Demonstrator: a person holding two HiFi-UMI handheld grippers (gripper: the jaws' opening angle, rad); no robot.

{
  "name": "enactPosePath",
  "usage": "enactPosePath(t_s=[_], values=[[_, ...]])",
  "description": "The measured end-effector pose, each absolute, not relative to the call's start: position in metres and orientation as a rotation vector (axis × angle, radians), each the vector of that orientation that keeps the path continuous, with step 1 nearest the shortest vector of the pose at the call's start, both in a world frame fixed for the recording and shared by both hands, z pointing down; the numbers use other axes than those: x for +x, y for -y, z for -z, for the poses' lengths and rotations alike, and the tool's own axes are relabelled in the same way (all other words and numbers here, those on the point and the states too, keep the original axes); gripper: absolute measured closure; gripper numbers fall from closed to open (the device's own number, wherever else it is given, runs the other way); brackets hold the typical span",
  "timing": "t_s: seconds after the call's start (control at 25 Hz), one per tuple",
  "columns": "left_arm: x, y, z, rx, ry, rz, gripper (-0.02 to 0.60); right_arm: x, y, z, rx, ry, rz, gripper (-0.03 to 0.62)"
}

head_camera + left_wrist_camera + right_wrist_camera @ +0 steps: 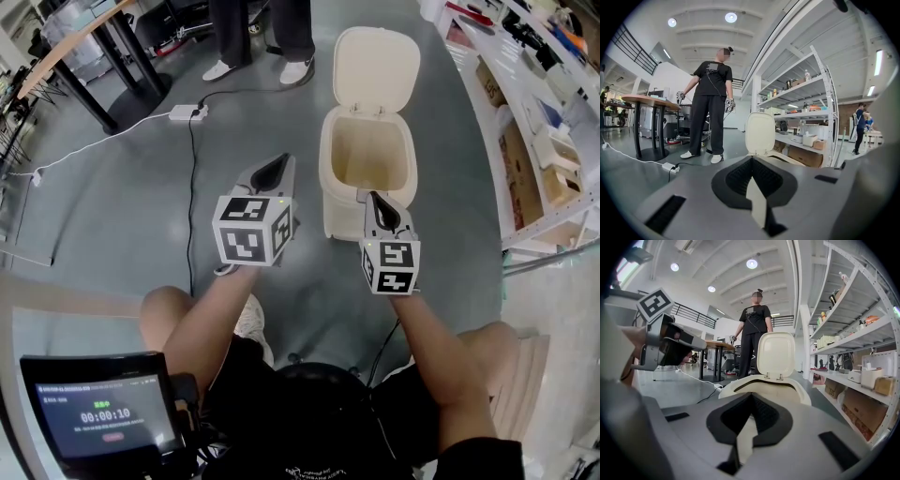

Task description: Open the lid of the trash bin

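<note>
Trash bin [330, 192] stands on the floor [131, 206], beside the shelves [539, 141], just ahead of both claws. Its mouth faces up, long side running away from the person. Lid [376, 64] stands near upright on the far hinge, inner face toward the person.

Left claw [275, 169]: jaws together, empty, left of the bin.

Right claw [378, 204]: jaws together, empty, at the near rim; contact unclear.

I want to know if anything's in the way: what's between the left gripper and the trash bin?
Only bare grey floor, the head view shows, between the left gripper and the trash bin.
</note>
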State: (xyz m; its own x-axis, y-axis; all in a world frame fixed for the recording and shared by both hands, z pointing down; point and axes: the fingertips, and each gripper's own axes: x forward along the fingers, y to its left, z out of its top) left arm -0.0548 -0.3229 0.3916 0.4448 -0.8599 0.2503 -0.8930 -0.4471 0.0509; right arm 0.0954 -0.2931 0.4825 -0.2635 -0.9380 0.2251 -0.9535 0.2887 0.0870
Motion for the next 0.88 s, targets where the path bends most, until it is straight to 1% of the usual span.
enactPosePath(t_s=[0.88], values=[[-0.0564,0.3215,-0.3921,2.523,1.542,-0.269,0.583,0.0925,0.2941,-0.4840,1.740,2.315,-0.112,0.589]])
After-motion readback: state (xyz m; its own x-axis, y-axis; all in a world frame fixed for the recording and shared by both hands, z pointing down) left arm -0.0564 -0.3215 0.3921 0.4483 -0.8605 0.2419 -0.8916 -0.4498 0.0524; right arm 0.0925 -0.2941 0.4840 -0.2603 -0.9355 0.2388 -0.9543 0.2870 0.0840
